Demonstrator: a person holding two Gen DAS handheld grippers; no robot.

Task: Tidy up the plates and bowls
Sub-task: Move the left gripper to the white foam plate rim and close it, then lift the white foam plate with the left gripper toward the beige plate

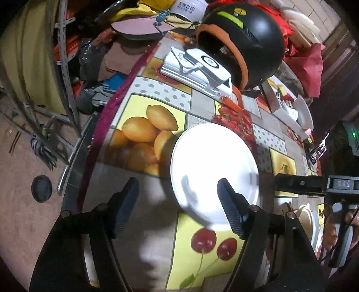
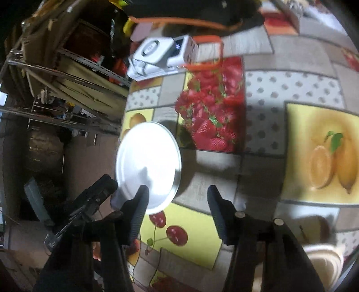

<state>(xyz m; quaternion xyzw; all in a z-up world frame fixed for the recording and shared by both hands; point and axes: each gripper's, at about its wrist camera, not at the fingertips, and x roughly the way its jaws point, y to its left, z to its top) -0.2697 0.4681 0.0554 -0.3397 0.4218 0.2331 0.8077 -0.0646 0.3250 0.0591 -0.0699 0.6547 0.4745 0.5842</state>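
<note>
Tilting down over white plate (image 1: 213,166), both grippers' jaws apart, empty.

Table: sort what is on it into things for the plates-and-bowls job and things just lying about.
For the job:
white plate
cream bowls

Lying about:
black helmet
white device
phone
white cap

White plate (image 1: 213,166) on fruit-print tablecloth (image 1: 139,94), L hand-held gripper (image 1: 177,209) jaws apart above, helmet (image 1: 244,42) behind.
</note>
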